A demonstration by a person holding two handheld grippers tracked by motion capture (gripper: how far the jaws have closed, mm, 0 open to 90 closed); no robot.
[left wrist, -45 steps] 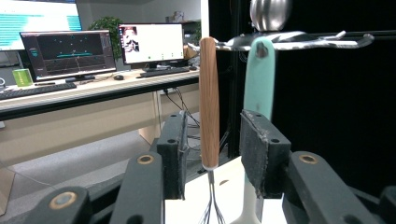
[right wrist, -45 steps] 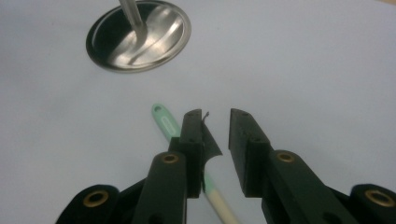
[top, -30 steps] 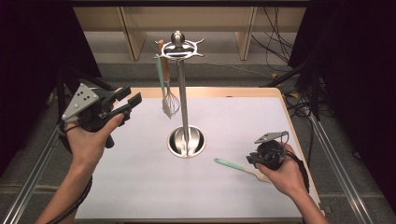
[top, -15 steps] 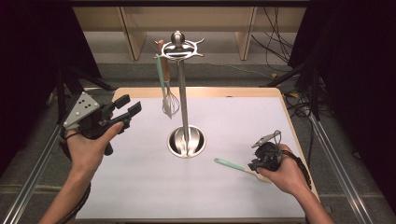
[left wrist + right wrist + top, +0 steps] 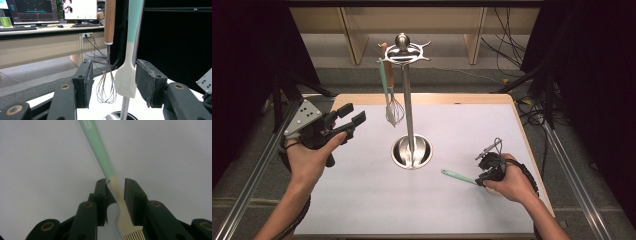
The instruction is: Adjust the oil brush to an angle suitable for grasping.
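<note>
Mint-green-handled cream brush [image 5: 113, 182] lies on white table [image 5: 362, 200], neck between right gripper [image 5: 115, 185] jaws, narrowly parted around it. Left gripper [image 5: 113, 82] wide open, held near hanging wire whisk [image 5: 107, 85] and cream spatula [image 5: 126, 80].

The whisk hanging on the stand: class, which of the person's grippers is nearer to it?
Left. The left gripper is raised just beside the whisk, jaws open toward it; the right gripper is low at the table's far side.
</note>
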